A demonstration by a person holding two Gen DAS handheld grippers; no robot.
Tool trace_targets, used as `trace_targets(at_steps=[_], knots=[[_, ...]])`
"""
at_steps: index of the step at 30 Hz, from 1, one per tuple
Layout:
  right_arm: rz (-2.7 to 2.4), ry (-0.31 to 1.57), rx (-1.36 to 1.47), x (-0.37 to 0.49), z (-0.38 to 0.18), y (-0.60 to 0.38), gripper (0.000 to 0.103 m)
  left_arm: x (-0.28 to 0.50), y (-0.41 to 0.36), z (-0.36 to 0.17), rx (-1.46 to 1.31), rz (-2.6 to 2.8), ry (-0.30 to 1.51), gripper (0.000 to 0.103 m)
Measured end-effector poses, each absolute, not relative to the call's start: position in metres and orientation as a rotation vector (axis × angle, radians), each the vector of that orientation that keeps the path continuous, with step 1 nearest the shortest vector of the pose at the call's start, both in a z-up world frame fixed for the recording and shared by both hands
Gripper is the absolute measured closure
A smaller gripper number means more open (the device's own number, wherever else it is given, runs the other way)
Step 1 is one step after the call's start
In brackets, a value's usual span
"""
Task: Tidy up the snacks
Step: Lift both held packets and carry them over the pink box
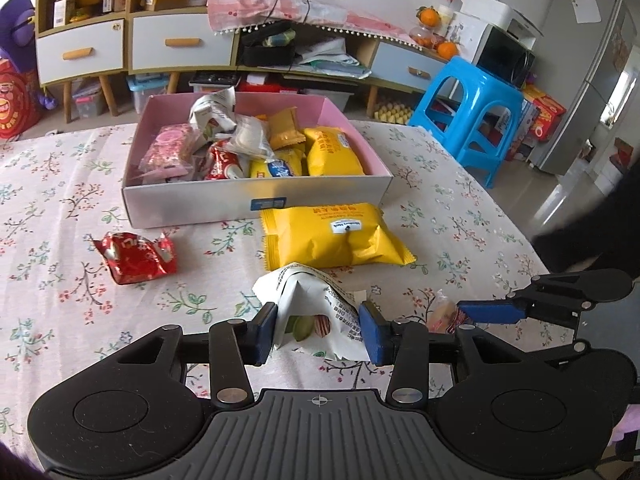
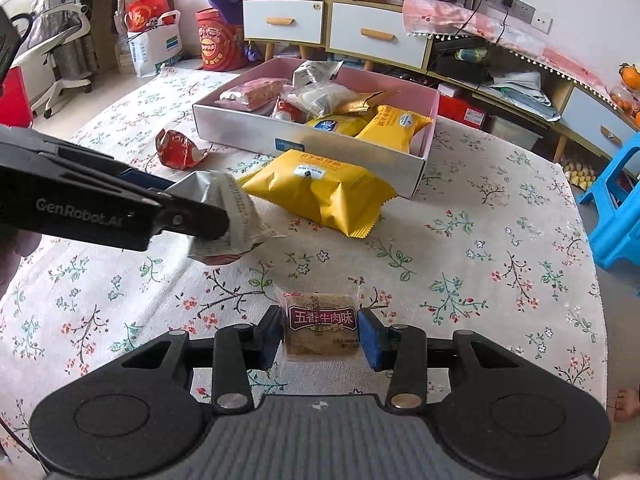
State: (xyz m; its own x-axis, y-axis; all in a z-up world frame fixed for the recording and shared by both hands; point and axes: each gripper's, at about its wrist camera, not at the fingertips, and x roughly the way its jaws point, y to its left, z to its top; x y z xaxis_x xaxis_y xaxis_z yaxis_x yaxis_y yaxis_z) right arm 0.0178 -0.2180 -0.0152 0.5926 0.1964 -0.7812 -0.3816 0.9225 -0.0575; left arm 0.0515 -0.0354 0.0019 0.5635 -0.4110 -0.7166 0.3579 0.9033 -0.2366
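My left gripper (image 1: 320, 332) is shut on a crumpled white snack packet (image 1: 316, 308), which it holds just above the tablecloth. The right wrist view shows this gripper (image 2: 192, 204) from the side, with the white packet (image 2: 228, 208) in it. My right gripper (image 2: 320, 336) is shut on a small clear packet with a maroon label (image 2: 320, 316), low over the cloth. In the left wrist view that gripper (image 1: 460, 316) sits at the right with the small packet (image 1: 442, 314). A pink-lined box (image 1: 256, 200) (image 2: 248, 132) holds several snacks.
A big yellow packet (image 1: 336, 236) (image 2: 320, 192) lies in front of the box. A red foil packet (image 1: 136, 256) (image 2: 178, 150) lies to the left on the flowered tablecloth (image 1: 60, 208). A blue stool (image 1: 476, 116) stands beyond the table's right edge, and cabinets (image 1: 180, 40) line the far wall.
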Motion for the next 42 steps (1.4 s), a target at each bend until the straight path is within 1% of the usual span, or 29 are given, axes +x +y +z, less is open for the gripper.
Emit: trace_targets(at_steps=[10,25,34,42], knots=[[0.325,0.845,-0.185,0.022,-0.002,-0.218,0.072,0.052,-0.020,0.012,-0.080,-0.429,0.840,0.062],[0.278,0.739,-0.044,0.059,0.036,-0.223,0.072,0.089,0.001,0.035,-0.177,-0.343,0.775,0.062],[0.234,0.747,0.058,0.095,0.032,-0.221,0.072,0.121,0.018,0.039,-0.226,-0.270,0.727,0.062],[0.224,0.747,0.146,0.122,0.024,-0.213,0.072,0.144,0.024,0.023,-0.253,-0.242,0.707,0.061]])
